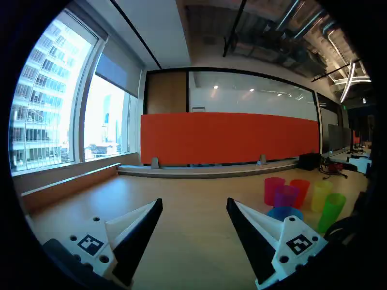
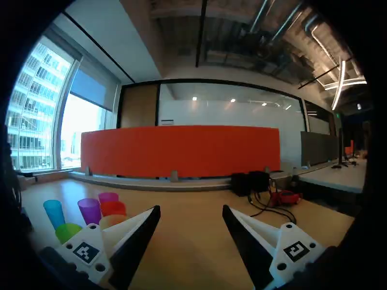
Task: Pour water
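Left tongs (image 1: 193,202) and right tongs (image 2: 190,209), both released and empty, a square coded tag (image 1: 91,244) on each, coloured cups (image 1: 286,195) nearby.

Cups, translucent tints: magenta cup (image 1: 272,186), purple cup (image 1: 285,195), red-orange cup (image 1: 302,188), yellow cup (image 1: 321,193), green cup (image 1: 333,208), blue cup (image 1: 284,212).
Partition panel (image 1: 227,137): flat orange-red.
Surface (image 1: 193,227): pale wood tone.
Left claw (image 1: 194,200), right claw (image 2: 190,208): white, black inner faces, each side carrying a black-and-white square marker (image 1: 91,244).
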{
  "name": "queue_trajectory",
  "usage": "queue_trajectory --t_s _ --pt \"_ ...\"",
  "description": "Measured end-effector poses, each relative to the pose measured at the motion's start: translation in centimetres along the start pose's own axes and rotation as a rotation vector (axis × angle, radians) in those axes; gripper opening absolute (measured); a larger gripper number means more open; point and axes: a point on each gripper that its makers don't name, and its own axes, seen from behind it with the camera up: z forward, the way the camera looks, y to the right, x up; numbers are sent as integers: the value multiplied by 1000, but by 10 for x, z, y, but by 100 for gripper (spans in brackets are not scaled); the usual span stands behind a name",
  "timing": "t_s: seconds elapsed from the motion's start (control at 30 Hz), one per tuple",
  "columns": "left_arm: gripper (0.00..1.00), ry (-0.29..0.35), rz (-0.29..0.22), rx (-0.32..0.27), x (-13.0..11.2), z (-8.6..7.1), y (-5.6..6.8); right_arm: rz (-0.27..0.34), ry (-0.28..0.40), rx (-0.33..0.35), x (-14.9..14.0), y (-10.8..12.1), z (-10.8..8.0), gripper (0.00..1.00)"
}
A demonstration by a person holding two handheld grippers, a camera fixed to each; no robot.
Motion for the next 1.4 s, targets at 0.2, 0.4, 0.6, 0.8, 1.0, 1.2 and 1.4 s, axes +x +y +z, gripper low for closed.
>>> queue_trajectory --t_s 0.2,0.4,0.6,0.8,1.0,1.2,1.4 --pt "98 0 0 0 0 0 0 2 -13 -4 -6 2 1 99" --pt "98 0 0 0 0 -1 0 -11 -29 -6 -10 1 2 99" --pt "99 0 0 0 0 0 1 -11 -31 -2 -9 0 2 99" --pt "98 0 0 0 0 0 1 -11 -31 0 -9 0 1 99" --pt "98 0 0 0 0 0 1 -11 -32 2 -9 0 0 99" --pt "98 0 0 0 0 0 0 -10 -34 2 -10 -1 1 99" --pt "98 0 0 0 0 -1 0 -11 -34 2 -9 -1 1 99"
